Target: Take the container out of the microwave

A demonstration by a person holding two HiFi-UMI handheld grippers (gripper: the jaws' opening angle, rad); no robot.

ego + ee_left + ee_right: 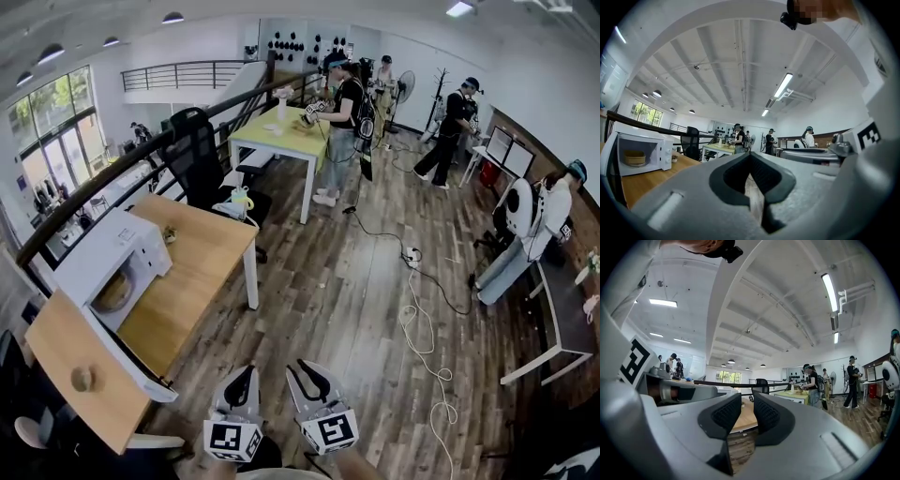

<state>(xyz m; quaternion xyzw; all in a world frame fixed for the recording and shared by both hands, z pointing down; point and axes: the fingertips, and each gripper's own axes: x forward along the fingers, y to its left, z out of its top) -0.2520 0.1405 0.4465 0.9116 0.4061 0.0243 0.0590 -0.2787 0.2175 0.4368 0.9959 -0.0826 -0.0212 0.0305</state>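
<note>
A white microwave point(127, 246) stands on the wooden table point(202, 267) at my left with its door point(122, 349) swung open. Inside sits a round tan container point(114, 292), which also shows in the left gripper view as a container point(634, 158) in the microwave point(658, 150). My left gripper point(240, 382) is held low over the floor, well right of the microwave; its jaws point(751, 158) meet at the tips on nothing. My right gripper point(312, 377) hangs beside it, and its jaws point(741, 405) stand a narrow gap apart with nothing between.
A small round wooden piece point(82, 378) lies on the near wooden surface. A black office chair point(202, 155) stands behind the table, with a yellow-green table point(281, 139) beyond. Several people stand further off. Cables point(424, 333) trail over the plank floor, and another table point(555, 323) is at the right.
</note>
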